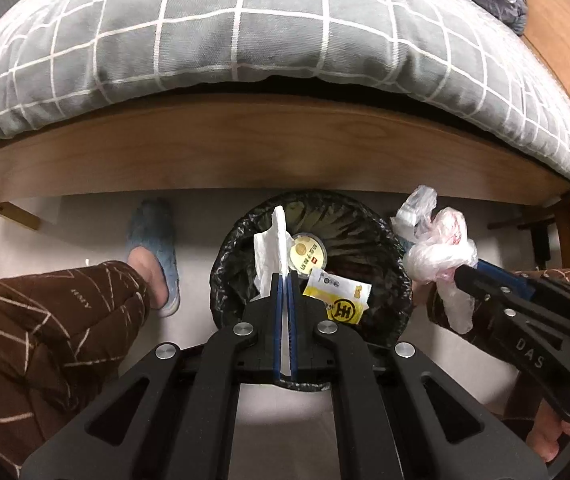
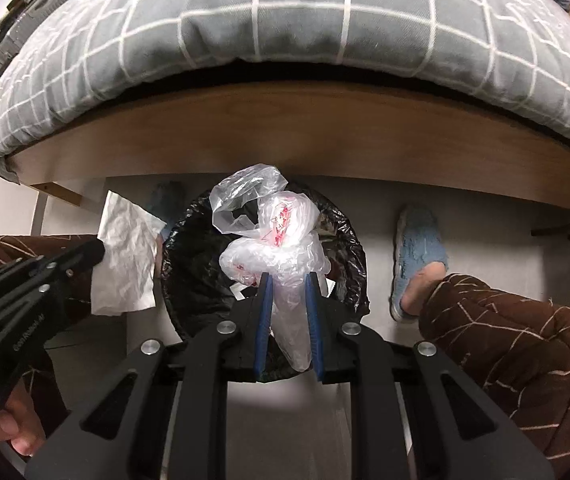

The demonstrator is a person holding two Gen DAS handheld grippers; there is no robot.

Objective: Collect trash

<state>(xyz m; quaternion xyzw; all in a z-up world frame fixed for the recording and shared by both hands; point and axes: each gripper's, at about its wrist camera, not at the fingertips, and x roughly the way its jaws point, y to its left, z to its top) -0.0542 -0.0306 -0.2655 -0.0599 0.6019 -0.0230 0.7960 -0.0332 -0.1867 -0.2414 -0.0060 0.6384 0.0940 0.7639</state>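
A round bin lined with a black bag (image 1: 397, 280) (image 2: 189, 264) stands on the floor before the bed. Inside lie a round lid (image 1: 307, 254) and a yellow-and-white packet (image 1: 339, 296). My left gripper (image 1: 284, 276) is shut on a white paper tissue (image 1: 271, 252) and holds it above the bin's left part; the tissue also shows in the right wrist view (image 2: 127, 260). My right gripper (image 2: 288, 278) is shut on a crumpled clear plastic bag with red print (image 2: 273, 236) above the bin; the bag shows in the left wrist view (image 1: 441, 252) over the bin's right rim.
A wooden bed frame (image 1: 245, 148) with a grey checked quilt (image 1: 245, 32) runs across the back. The person's feet in blue slippers (image 1: 153, 240) (image 2: 419, 252) and brown patterned trouser legs (image 1: 45, 328) (image 2: 525, 344) flank the bin. Furniture legs (image 1: 541, 236) stand at right.
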